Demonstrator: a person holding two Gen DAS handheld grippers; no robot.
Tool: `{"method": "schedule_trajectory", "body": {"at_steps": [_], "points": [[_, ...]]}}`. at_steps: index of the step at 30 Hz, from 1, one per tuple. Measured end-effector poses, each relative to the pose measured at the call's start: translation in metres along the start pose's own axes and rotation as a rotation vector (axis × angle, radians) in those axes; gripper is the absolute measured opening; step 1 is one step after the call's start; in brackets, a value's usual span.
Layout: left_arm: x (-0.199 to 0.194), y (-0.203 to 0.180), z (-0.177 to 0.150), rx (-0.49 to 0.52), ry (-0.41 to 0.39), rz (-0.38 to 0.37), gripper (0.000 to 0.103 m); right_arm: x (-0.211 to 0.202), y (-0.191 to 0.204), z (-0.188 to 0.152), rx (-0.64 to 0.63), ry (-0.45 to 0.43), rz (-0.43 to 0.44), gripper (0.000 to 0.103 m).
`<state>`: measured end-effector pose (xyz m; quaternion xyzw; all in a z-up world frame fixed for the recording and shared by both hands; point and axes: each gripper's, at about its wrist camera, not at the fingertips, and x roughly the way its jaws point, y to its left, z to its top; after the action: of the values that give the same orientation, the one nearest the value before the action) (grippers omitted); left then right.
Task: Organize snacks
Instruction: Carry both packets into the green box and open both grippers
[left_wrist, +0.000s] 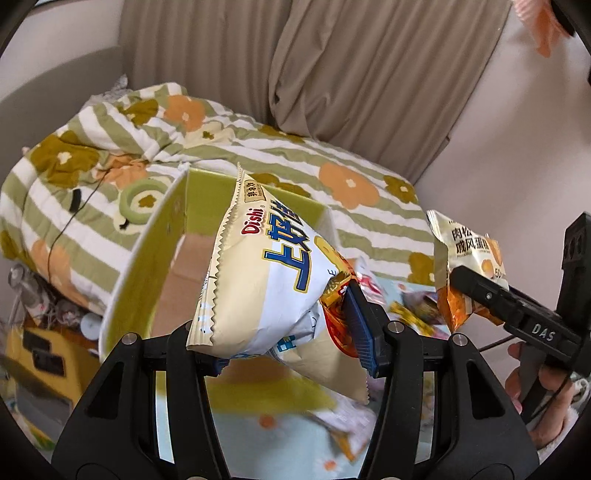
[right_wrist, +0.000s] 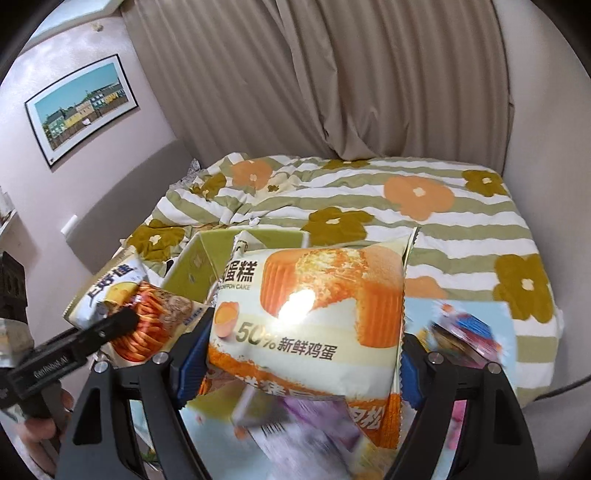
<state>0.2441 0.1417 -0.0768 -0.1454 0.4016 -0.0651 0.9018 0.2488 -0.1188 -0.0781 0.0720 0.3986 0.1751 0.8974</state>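
Left gripper pinched chip bag, right gripper pinched cake pack; both were held above box, likely for dropping in.

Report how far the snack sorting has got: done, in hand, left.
Done: nothing shows yet; the visible part of the green box floor is bare cardboard. In hand: the left claw grips the Dishi bag beside the box; the right claw grips the chiffon cake pack. Left: both packs still need dropping in, and blurred packets lie on the bed.
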Motion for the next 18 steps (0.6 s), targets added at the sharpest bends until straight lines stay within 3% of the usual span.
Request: {"method": "schedule_trajectory", "body": {"at_steps": [3,10,12,13,14,18], "points": [[0.043,0.026,0.031,0.015,0.046,-0.009,0.049,0.036,0.017,0.022,0.029,0.028,-0.003,0.079],[0.127,0.071,0.056,0.041,0.143,0.0,0.05,0.124,0.04,0.044,0.078,0.118,-0.047,0.079],[0.142,0.081,0.057,0.051,0.157,0.014,0.064,0.143,0.042,0.045,0.1,0.142,-0.053,0.079],[0.149,0.086,0.057,0.054,0.17,0.032,0.085,0.15,0.042,0.045,0.109,0.15,-0.06,0.079],[0.154,0.091,0.057,0.056,0.175,0.052,0.099,0.157,0.044,0.046,0.113,0.157,-0.067,0.08],[0.154,0.106,0.055,0.063,0.172,0.049,0.1,0.174,0.049,0.044,0.109,0.18,-0.099,0.08]]}}
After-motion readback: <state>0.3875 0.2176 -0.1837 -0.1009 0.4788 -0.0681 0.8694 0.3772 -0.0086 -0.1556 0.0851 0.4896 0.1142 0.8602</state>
